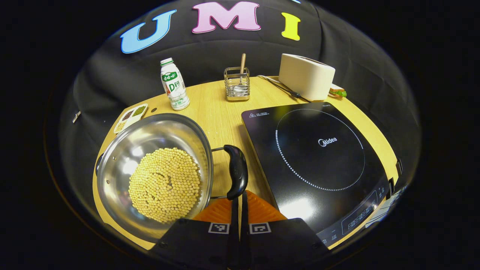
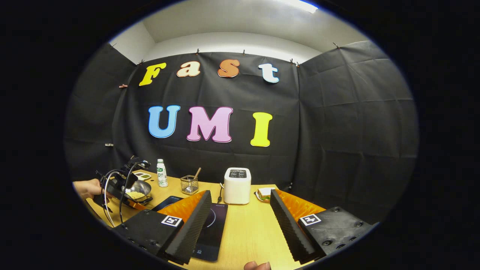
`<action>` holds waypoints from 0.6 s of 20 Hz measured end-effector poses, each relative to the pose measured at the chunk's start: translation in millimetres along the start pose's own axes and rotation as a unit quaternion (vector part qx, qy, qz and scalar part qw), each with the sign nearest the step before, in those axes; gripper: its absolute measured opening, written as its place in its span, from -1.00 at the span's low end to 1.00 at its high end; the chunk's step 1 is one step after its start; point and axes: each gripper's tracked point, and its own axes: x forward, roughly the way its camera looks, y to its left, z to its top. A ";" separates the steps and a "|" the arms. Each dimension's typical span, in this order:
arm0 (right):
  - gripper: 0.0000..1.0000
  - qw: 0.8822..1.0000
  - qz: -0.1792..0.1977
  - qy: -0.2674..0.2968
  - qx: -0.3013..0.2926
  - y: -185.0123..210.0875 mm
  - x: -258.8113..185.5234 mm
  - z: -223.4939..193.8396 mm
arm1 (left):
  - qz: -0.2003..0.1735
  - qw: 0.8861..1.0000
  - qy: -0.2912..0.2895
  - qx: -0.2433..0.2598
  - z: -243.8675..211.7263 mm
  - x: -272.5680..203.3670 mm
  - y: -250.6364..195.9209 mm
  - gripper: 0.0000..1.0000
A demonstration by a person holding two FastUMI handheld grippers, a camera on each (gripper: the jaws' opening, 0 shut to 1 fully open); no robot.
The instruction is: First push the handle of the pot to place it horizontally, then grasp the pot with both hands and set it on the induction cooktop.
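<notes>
Two steps remain: the pot [image 1: 153, 176] sits on the counter [image 1: 221, 120] at nine o'clock of the induction cooktop [image 1: 318, 157], unlifted. Left gripper [image 1: 239, 202], jaws clenched, meets the handle [image 1: 237, 171]; right gripper [image 2: 240, 221] hangs released, well apart.

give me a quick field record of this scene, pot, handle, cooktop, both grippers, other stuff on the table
pot: steel pot holding yellow beans, on the table left of the cooktop
handle: black pot handle on the cooktop side, just ahead of the left fingertips
cooktop: black induction cooktop, nothing on it
left hand-held gripper: fingers closed together, gripping nothing, tips at the handle
right hand-held gripper: fingers wide apart, raised over the table, holding nothing
other items: bottle, wire utensil holder, toaster, divided dish
task stage: pot not yet on cooktop
</notes>
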 end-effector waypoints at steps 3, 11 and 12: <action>0.95 1.000 0.016 0.002 0.005 19.5 5.6 0.3 | -0.010 1.000 -0.028 -0.007 3.1 -12.8 -2.9 -0.89; 0.96 0.990 0.128 0.049 0.045 127.5 41.8 -11.2 | -0.026 0.984 -0.170 -0.036 26.0 -98.7 31.7 -0.30; 0.95 0.987 0.144 0.056 0.043 145.4 48.5 -12.3 | -0.025 0.981 -0.188 -0.042 30.9 -110.8 43.3 0.01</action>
